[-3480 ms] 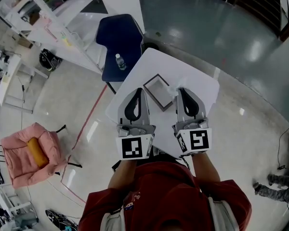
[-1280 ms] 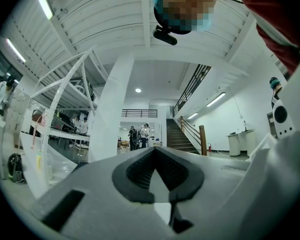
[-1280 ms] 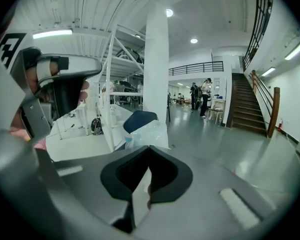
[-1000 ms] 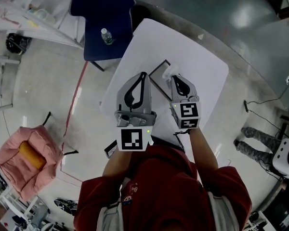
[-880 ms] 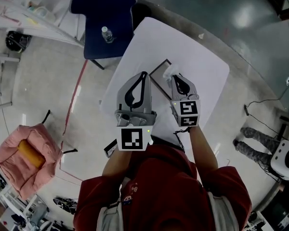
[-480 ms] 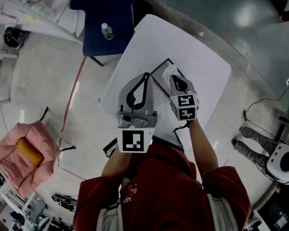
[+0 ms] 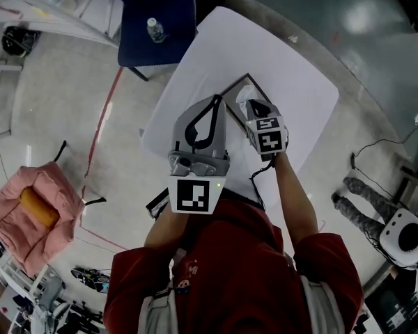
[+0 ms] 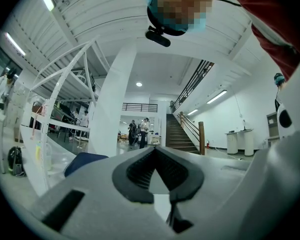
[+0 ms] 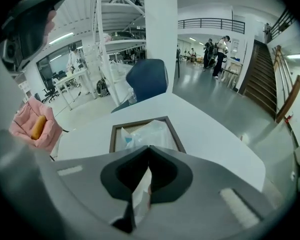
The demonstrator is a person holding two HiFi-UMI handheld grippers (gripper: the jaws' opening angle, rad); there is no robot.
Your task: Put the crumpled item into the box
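Above the dark-framed box (image 9: 112,134), right tool (image 9: 149,146) pinches a seemingly soft, featherlight crumpled white wrapper (image 9: 145,131) by its edge; left tool (image 8: 155,148) closed, empty.

The crumpled item (image 9: 146,134), a pale translucent plastic wad with a blue patch, is pinched in the closed right gripper (image 9: 149,149) and bulges over the shallow, dark-rimmed square box (image 9: 111,136) lying flat on the white table (image 9: 215,134).

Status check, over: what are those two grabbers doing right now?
Right hand-held gripper shut on crumpled item, above the box. Left hand-held gripper shut, empty. Nothing in the way.
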